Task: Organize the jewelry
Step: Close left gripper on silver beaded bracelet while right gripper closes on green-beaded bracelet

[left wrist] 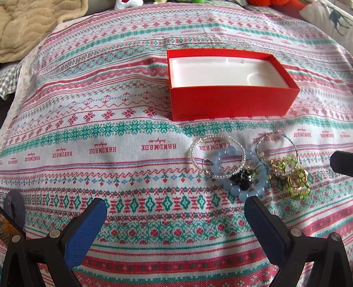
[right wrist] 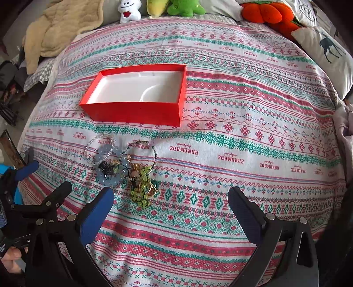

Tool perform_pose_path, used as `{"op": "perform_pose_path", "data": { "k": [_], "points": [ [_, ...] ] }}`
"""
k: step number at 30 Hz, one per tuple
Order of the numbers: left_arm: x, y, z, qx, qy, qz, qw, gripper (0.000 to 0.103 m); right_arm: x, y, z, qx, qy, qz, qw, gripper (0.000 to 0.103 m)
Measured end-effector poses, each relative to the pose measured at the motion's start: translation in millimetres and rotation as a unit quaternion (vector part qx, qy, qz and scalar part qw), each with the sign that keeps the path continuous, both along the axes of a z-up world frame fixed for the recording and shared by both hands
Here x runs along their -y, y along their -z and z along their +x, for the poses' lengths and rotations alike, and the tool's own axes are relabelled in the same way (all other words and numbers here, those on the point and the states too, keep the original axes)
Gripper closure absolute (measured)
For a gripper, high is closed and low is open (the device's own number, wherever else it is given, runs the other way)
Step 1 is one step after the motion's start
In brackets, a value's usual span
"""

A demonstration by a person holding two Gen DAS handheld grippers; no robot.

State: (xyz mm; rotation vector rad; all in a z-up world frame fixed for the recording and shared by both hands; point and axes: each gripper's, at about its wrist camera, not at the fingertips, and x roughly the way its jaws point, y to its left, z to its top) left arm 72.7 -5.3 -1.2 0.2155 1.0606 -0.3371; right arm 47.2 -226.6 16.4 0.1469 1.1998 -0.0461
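Observation:
A red box [left wrist: 231, 106] with a white lining stands open and empty on the patterned cloth; it also shows in the right wrist view [right wrist: 136, 112]. In front of it lies a tangled pile of jewelry: a pale blue bead bracelet [left wrist: 242, 189], a clear bead bracelet [left wrist: 196, 145], thin hoops [left wrist: 293, 143] and green-and-gold pieces [left wrist: 297, 181]. The pile shows in the right wrist view too [right wrist: 123, 167]. My left gripper [left wrist: 176, 212] is open and empty, just short of the pile. My right gripper [right wrist: 172, 203] is open and empty, with the pile by its left finger.
The patterned cloth [right wrist: 242, 143] covers a bed. A beige blanket [right wrist: 59, 28], plush toys [right wrist: 176, 8], an orange plush [right wrist: 269, 15] and a deer pillow [right wrist: 328, 48] lie along the far edge. The left gripper shows at the left of the right wrist view [right wrist: 28, 167].

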Motion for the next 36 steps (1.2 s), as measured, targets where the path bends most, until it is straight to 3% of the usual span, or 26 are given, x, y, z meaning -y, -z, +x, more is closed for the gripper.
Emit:
{"op": "perform_pose_path", "data": {
  "k": [3, 5, 7, 11, 13, 16, 23, 28, 31, 36],
  "points": [
    [0.3, 2.6, 11.0, -0.01, 0.009, -0.016, 0.9998, 0.012, 7.9, 9.2, 14.2, -0.003, 0.002, 0.02, 1.0, 0.008],
    [1.2, 4.7, 18.1, -0.015, 0.016, -0.027, 0.9994, 0.019, 12.8, 22.4, 23.8, -0.018, 0.007, 0.049, 0.999, 0.028],
    [0.8, 8.3, 26.6, -0.03, 0.017, -0.049, 0.9982, 0.028, 13.5, 34.1, 33.2, -0.033, 0.009, 0.073, 0.997, 0.038],
    [0.2, 18.6, 44.6, -0.06, 0.006, -0.086, 0.9944, 0.042, 14.4, 46.9, 39.5, -0.052, 0.008, 0.098, 0.994, 0.05],
    [1.0, 25.0, 52.0, -0.071, 0.0, -0.09, 0.9933, 0.055, 18.1, 49.6, 40.4, -0.058, 0.02, 0.099, 0.993, 0.056],
    [3.4, 34.8, 60.7, -0.092, -0.005, -0.1, 0.9907, 0.067, 18.9, 49.6, 42.3, -0.059, 0.021, 0.104, 0.993, 0.059],
    [12.7, 45.9, 69.5, -0.099, -0.015, -0.102, 0.9898, 0.075, 16.9, 52.6, 48.1, -0.064, 0.022, 0.107, 0.992, 0.068],
    [19.1, 48.2, 73.1, -0.099, -0.015, -0.096, 0.9904, 0.098, 15.8, 56.6, 55.3, -0.066, 0.025, 0.105, 0.992, 0.081],
    [25.5, 46.3, 76.2, -0.094, -0.017, -0.095, 0.9909, 0.102, 11.2, 59.1, 61.2, -0.066, 0.02, 0.103, 0.992, 0.094],
    [18.1, 32.9, 71.0, -0.077, -0.012, -0.098, 0.9921, 0.103, 10.2, 51.5, 60.3, -0.051, 0.014, 0.103, 0.993, 0.099]
  ]
}}
